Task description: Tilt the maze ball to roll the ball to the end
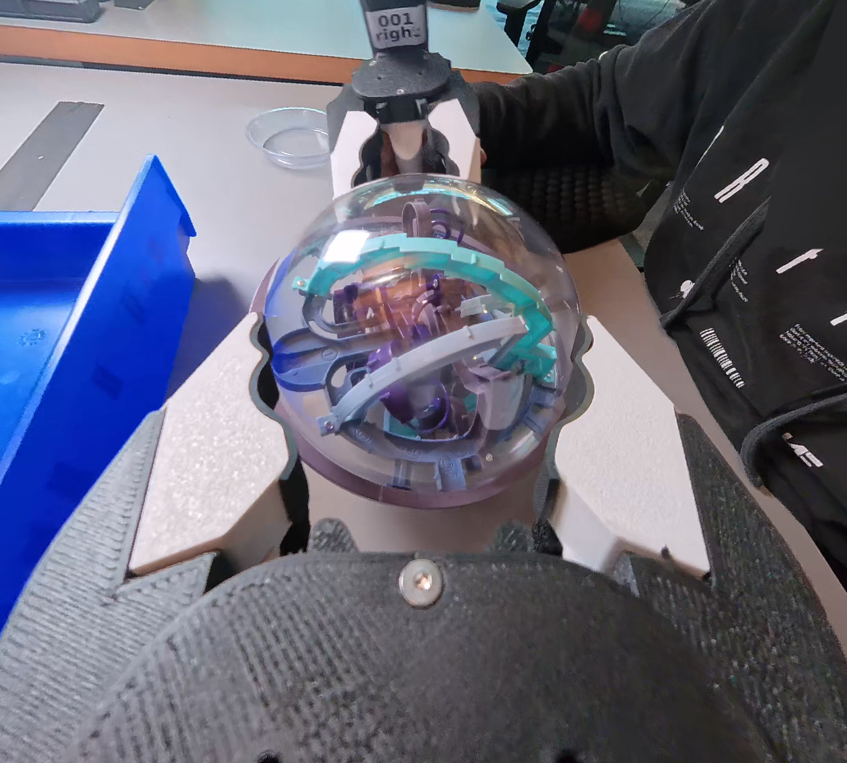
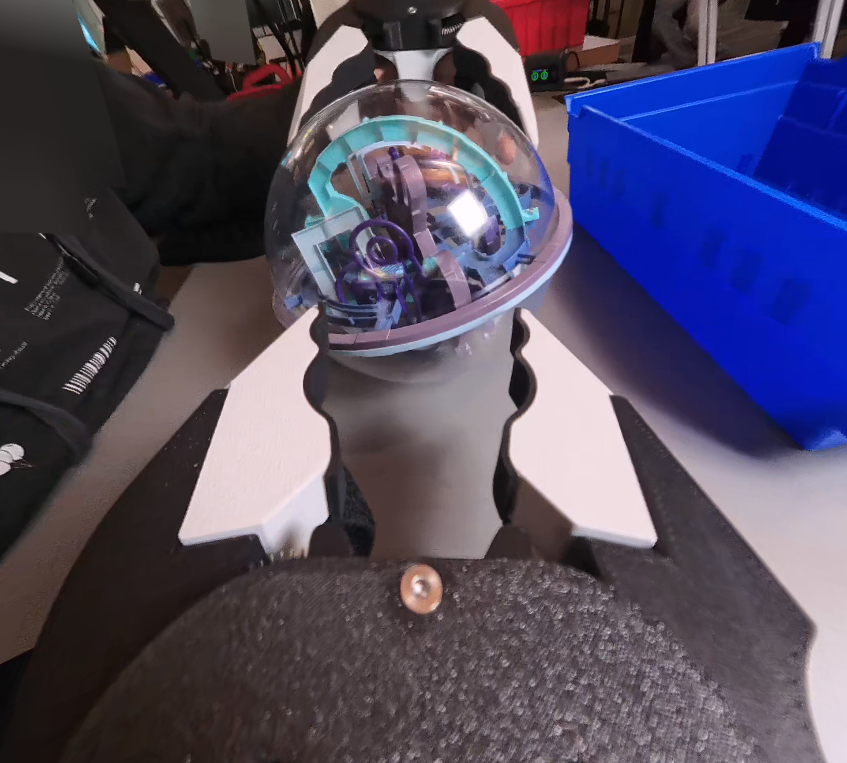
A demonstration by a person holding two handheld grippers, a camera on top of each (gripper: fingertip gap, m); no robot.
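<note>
I see a pale desk (image 1: 192, 145) in an office, blue bin (image 1: 82, 328) beside my jaws. Left gripper (image 1: 419, 379) clamps the maze ball (image 1: 417, 337); right gripper (image 2: 419, 328) clasps its opposite side.

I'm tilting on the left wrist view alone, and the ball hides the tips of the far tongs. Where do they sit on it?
Observer: The right tongs have their tips on either side of the maze ball's lower half, just under its purple ring.
Operator: Is that ring level?
Observer: No, it slopes up toward the blue bin.
Operator: Anything inside the bin?
Observer: Dividers split it into sections; no loose items show in the part I can see.
</note>
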